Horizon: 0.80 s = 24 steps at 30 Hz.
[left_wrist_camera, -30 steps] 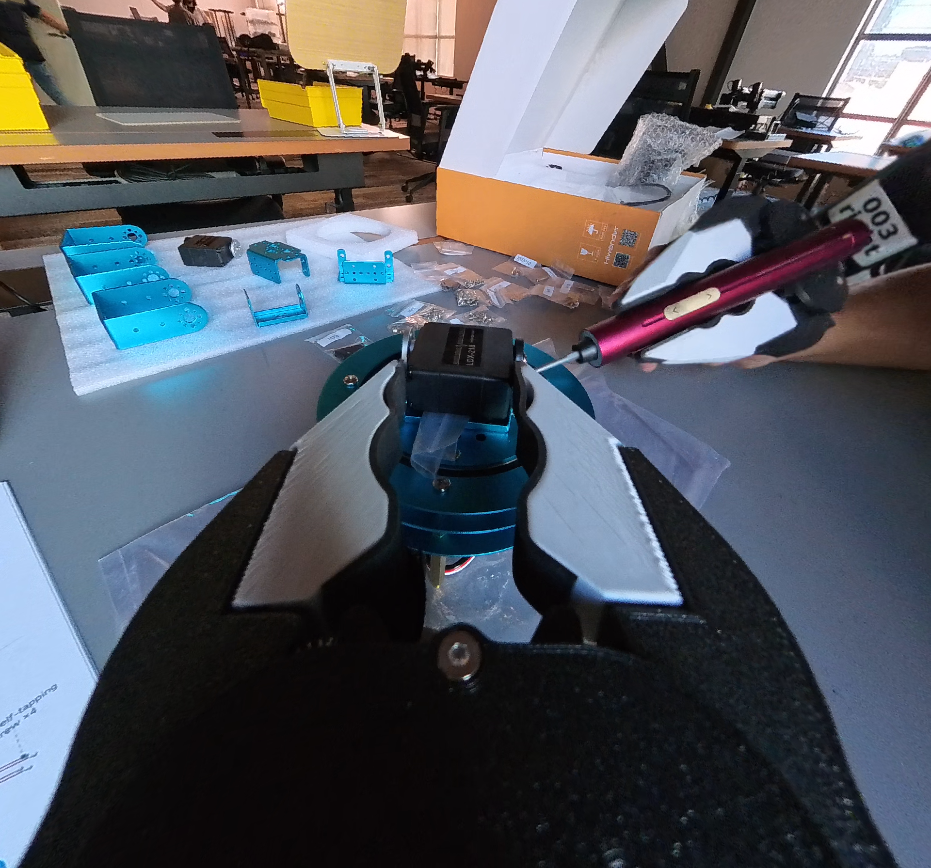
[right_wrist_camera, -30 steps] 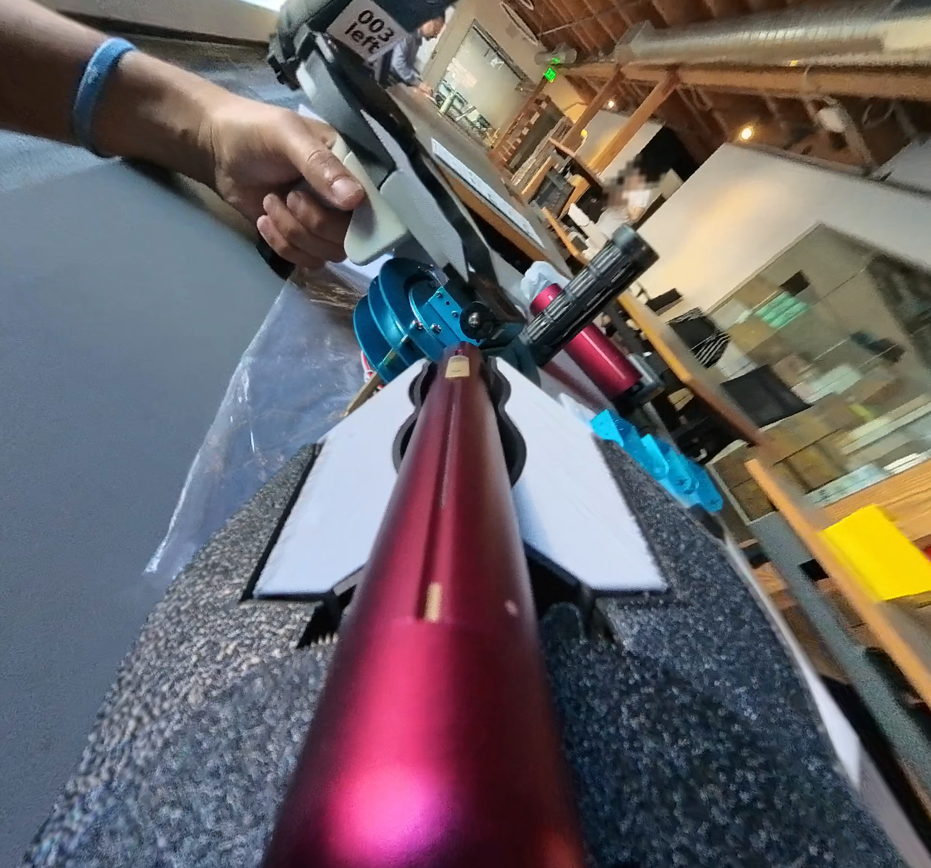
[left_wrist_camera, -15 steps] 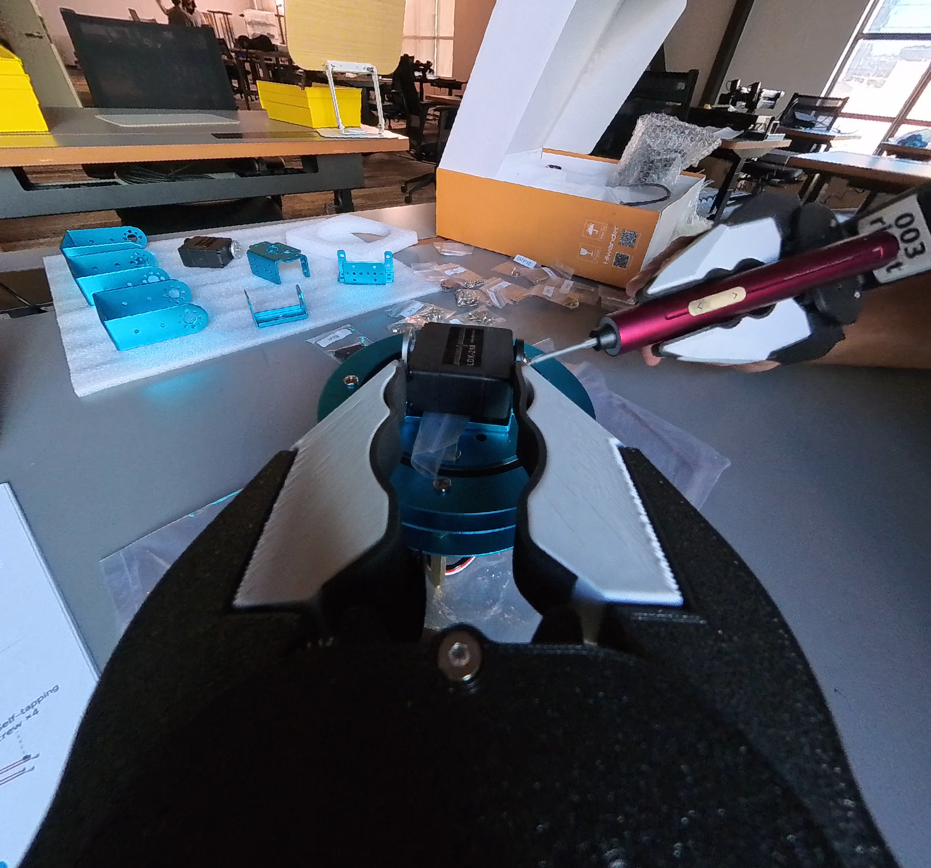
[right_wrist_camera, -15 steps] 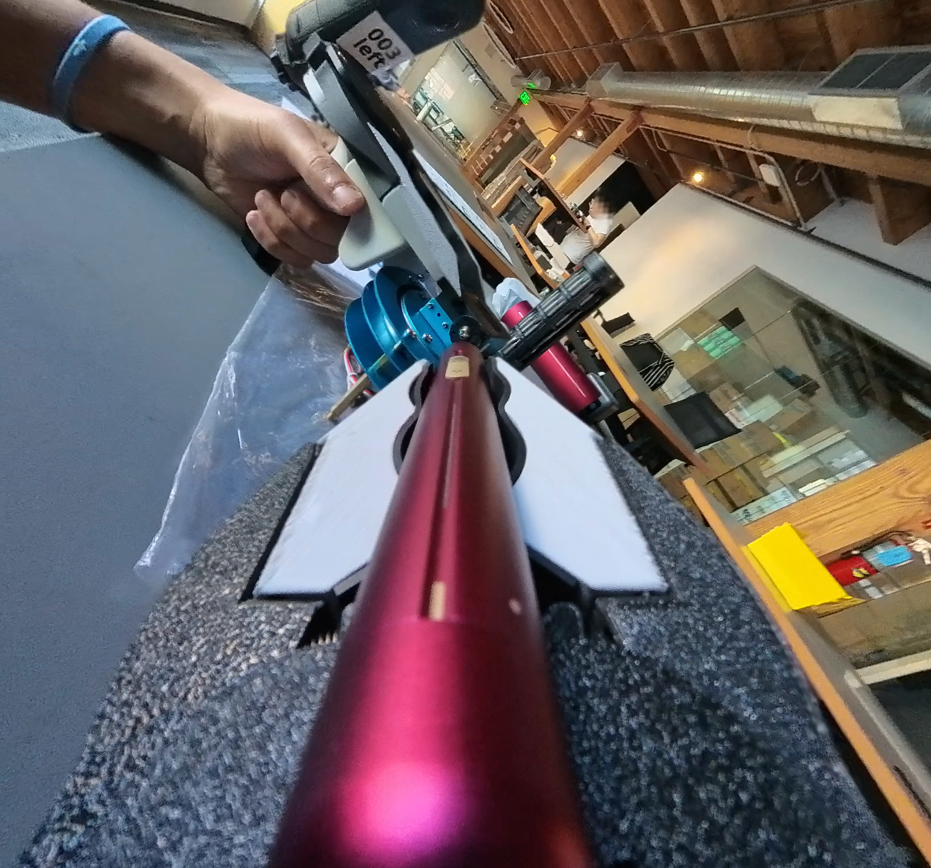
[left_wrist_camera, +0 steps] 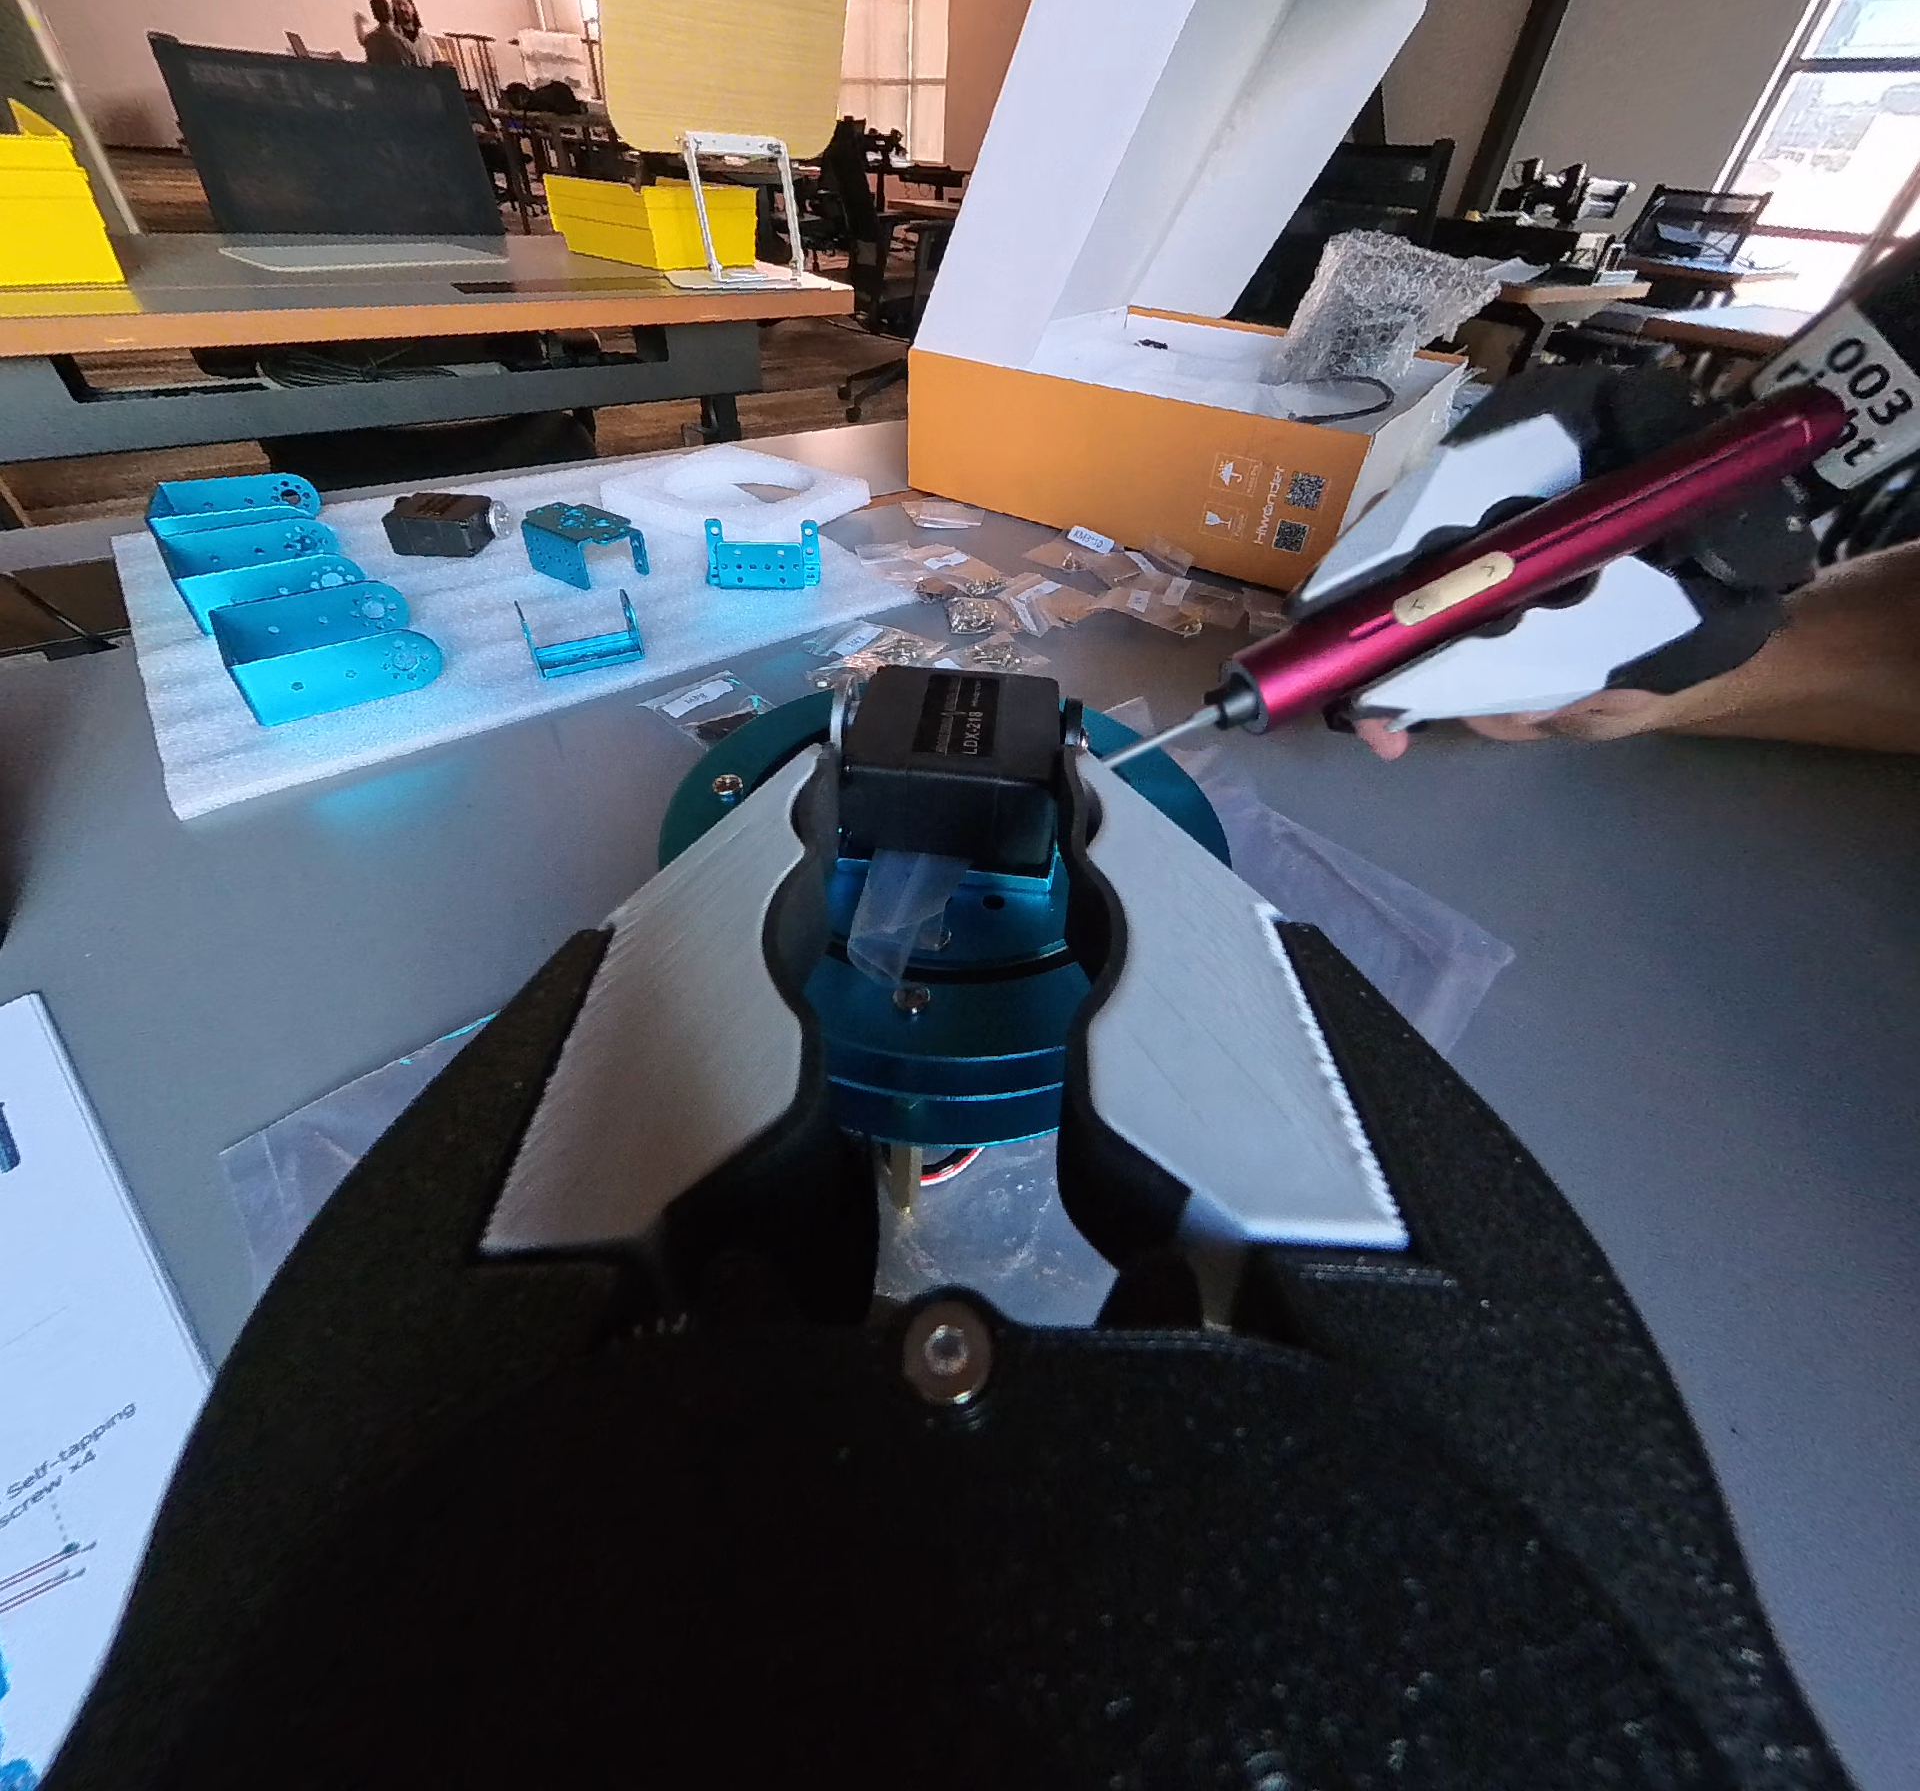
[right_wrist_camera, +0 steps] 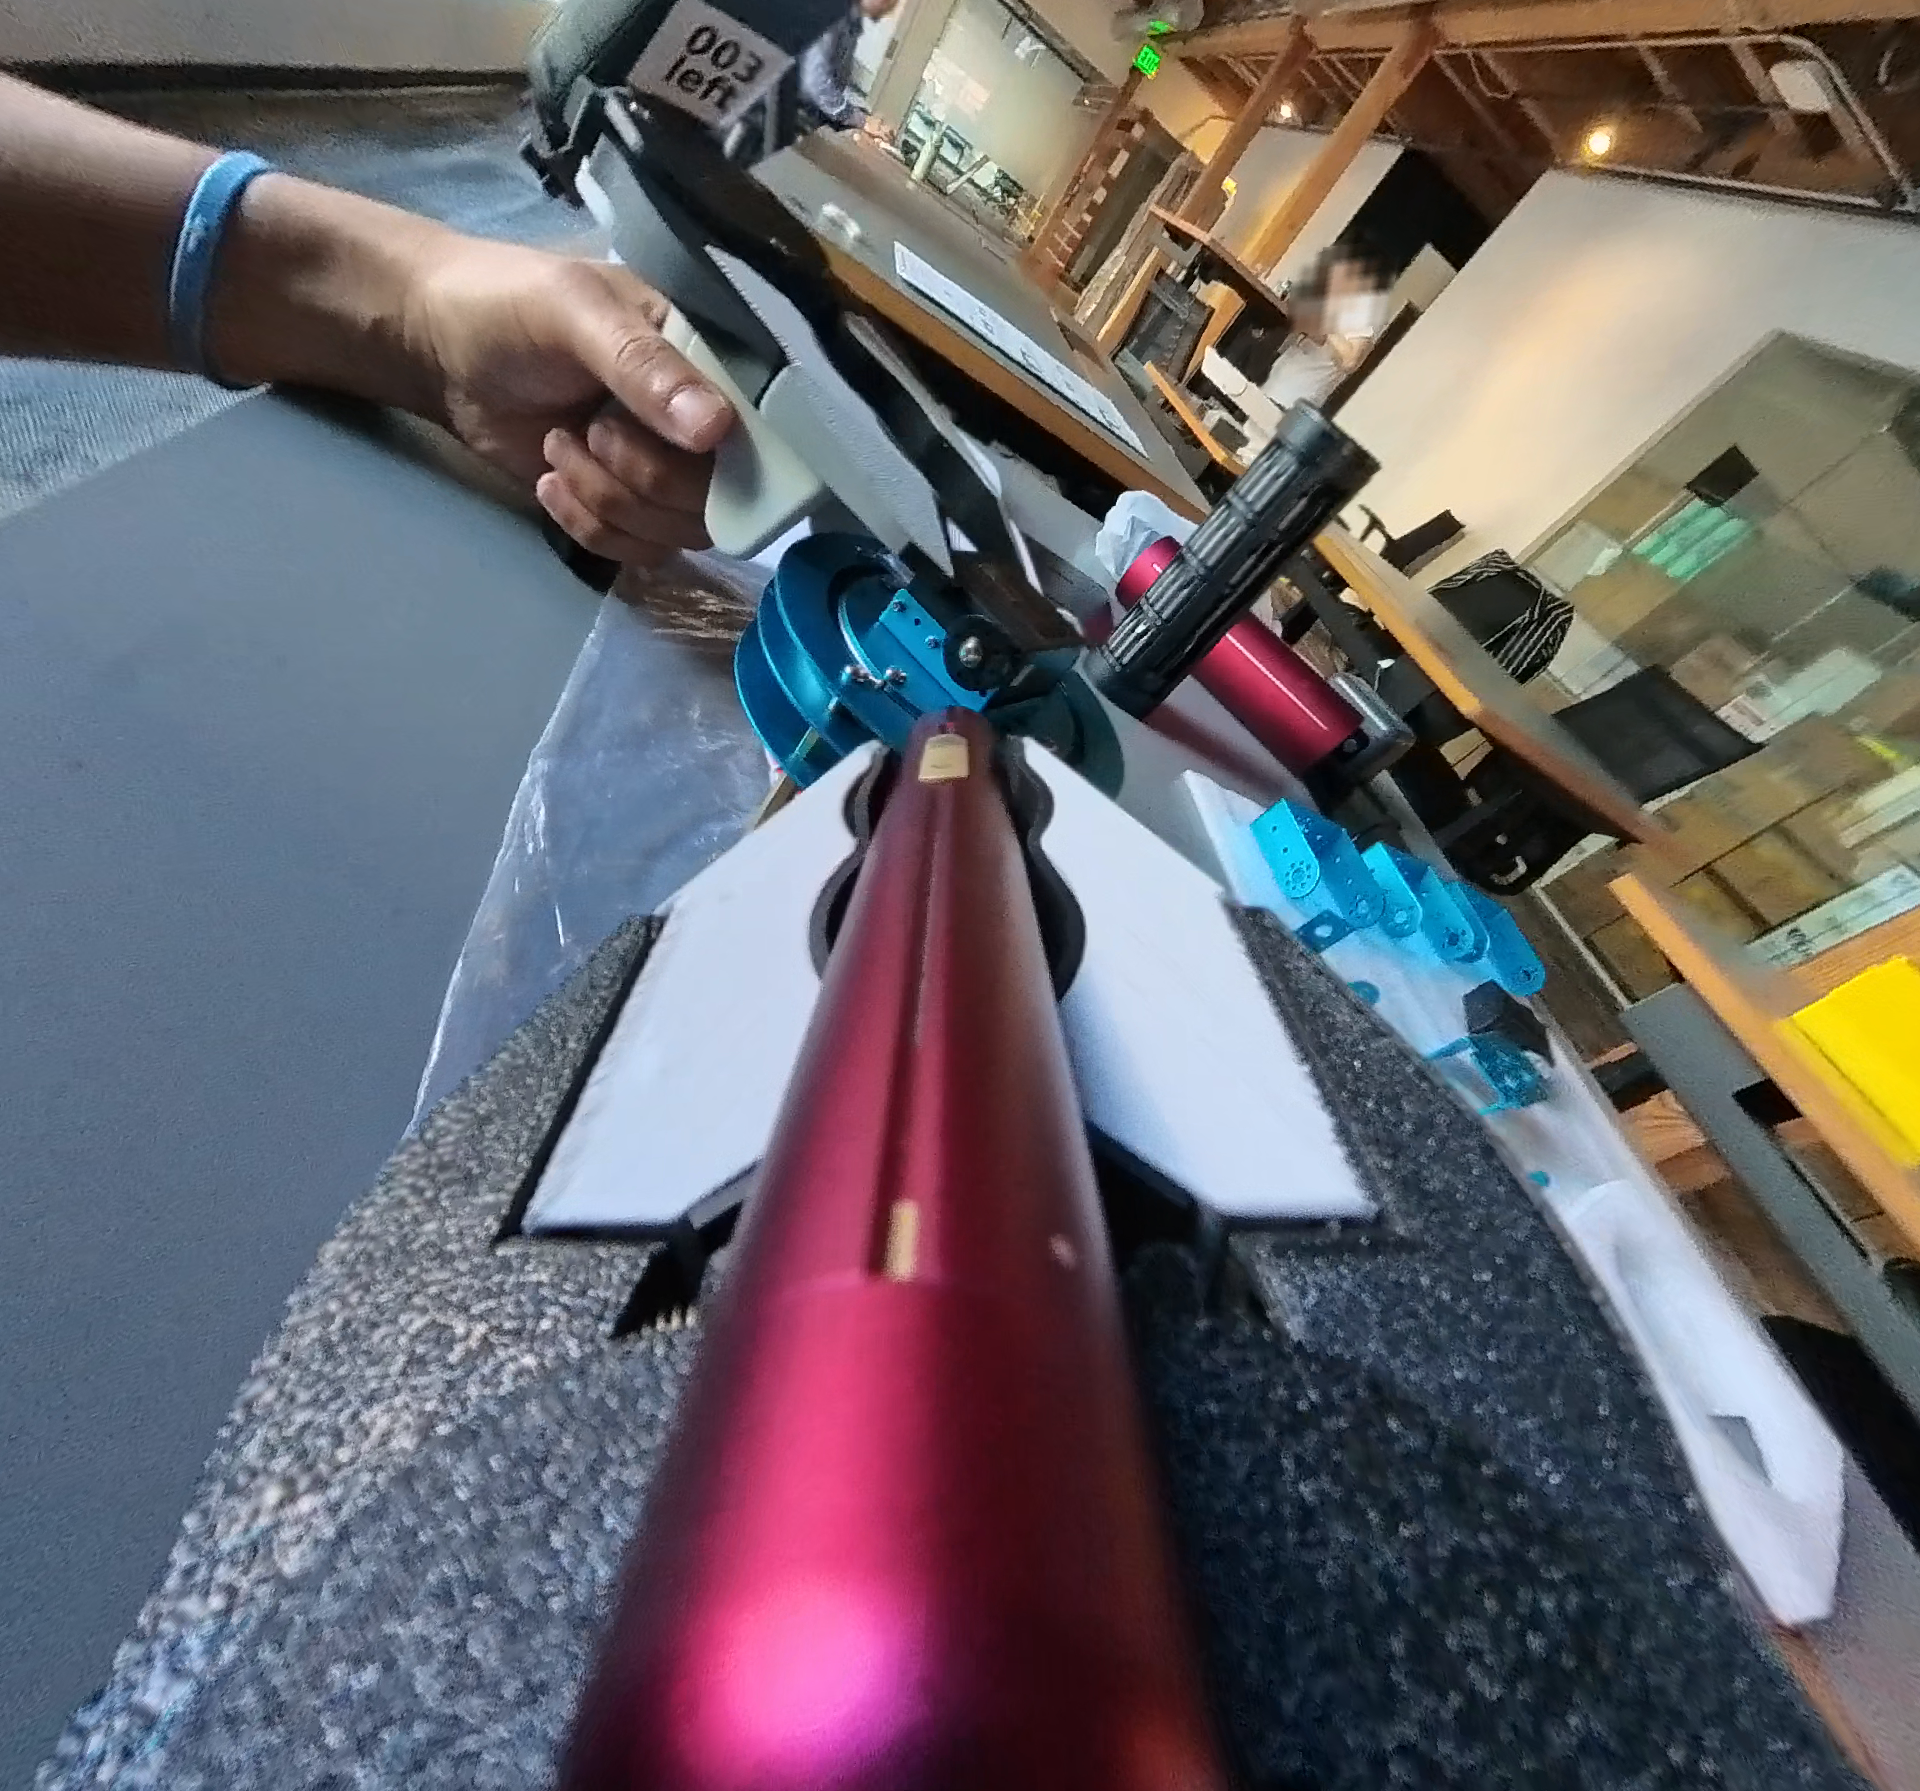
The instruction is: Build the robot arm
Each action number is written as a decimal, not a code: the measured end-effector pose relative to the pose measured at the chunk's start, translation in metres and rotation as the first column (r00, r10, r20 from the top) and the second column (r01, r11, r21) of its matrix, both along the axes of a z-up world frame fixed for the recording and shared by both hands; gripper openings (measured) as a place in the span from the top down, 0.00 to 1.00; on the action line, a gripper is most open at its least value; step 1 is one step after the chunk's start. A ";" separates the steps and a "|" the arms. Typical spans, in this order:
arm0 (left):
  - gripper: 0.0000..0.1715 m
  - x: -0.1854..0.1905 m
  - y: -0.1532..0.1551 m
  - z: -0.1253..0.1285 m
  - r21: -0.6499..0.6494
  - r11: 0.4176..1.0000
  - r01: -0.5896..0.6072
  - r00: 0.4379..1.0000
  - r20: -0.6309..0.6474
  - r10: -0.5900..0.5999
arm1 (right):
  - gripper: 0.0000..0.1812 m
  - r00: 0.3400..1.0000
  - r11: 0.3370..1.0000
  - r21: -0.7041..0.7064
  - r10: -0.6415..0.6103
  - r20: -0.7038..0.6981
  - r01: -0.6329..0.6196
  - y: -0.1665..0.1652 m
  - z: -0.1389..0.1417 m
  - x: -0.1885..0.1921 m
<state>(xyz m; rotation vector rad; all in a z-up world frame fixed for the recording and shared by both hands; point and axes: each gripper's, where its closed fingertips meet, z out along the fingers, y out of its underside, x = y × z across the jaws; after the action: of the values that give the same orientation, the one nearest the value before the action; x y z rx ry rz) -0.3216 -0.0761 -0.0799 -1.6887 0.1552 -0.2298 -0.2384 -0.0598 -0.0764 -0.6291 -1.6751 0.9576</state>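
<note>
My left gripper [left_wrist_camera: 951, 754] is shut on a black servo motor [left_wrist_camera: 951, 773] that sits in a blue bracket on a round blue metal base [left_wrist_camera: 940, 1035] lying on the grey table. My right gripper [right_wrist_camera: 940, 754] is shut on a magenta electric screwdriver [right_wrist_camera: 914, 1170]. In the left wrist view the screwdriver [left_wrist_camera: 1507, 588] comes in from the right, and its thin bit [left_wrist_camera: 1153, 740] points at the right side of the servo, at the left gripper's right fingertip. In the right wrist view the blue base [right_wrist_camera: 821, 661] and the left gripper [right_wrist_camera: 831, 411] lie just past the screwdriver's tip.
A white foam sheet [left_wrist_camera: 260, 754] at the back left carries several blue brackets [left_wrist_camera: 301, 598] and a second servo [left_wrist_camera: 442, 526]. Small screw bags [left_wrist_camera: 997, 598] lie before an open orange box [left_wrist_camera: 1174, 453]. A clear plastic bag [left_wrist_camera: 1382, 920] lies under the base. A paper sheet [left_wrist_camera: 62, 1326] is at left. Spacing between my two grippers at the tips: around 9 centimeters.
The screwdriver's bit has stayed at the servo's right side while the right gripper tilted and shifted a little; the right wrist view has rolled. The left gripper and servo have not moved.
</note>
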 end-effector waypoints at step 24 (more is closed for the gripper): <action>0.76 0.011 -0.016 0.013 0.115 0.993 -0.018 0.991 -0.128 0.033 | 0.88 0.984 0.954 -0.274 0.152 0.098 -0.120 -0.002 0.010 0.002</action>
<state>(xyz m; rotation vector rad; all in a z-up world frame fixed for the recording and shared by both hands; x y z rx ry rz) -0.3104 -0.0916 -0.0671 -1.5914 0.2394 -0.0902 -0.2366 -0.0620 -0.0668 -0.7695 -1.7249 1.2825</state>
